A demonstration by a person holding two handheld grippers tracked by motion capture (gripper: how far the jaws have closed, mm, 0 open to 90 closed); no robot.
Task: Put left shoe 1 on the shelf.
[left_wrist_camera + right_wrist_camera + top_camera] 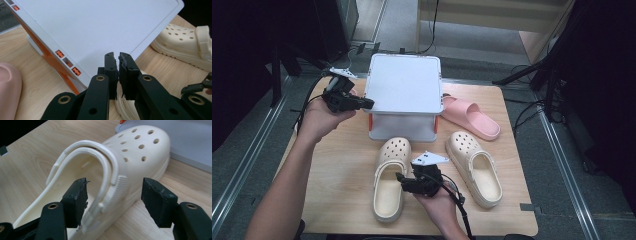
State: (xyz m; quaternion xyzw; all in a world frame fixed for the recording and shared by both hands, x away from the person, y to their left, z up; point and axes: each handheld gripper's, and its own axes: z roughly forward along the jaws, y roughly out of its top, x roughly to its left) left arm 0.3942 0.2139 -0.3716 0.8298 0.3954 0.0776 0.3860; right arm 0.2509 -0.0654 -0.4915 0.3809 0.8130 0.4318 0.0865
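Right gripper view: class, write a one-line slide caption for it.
Open right gripper straddles the side wall of a cream clog on the wooden table.

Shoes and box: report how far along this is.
Done: nothing packed; the box is lidded, with two cream clogs and the pink slipper outside. In hand: the open right gripper straddles the left clog's wall; the left gripper is shut, empty. Left: all three shoes.

The table (337, 170) is faced in pale wood grain with a matt finish. The cream clog (140, 152) is moulded in smooth matt foam, ribbed at the strap hinge. The white box lid (100, 27) is seen as smooth plastic, and the gripper pads (77, 197) as rough black rubber
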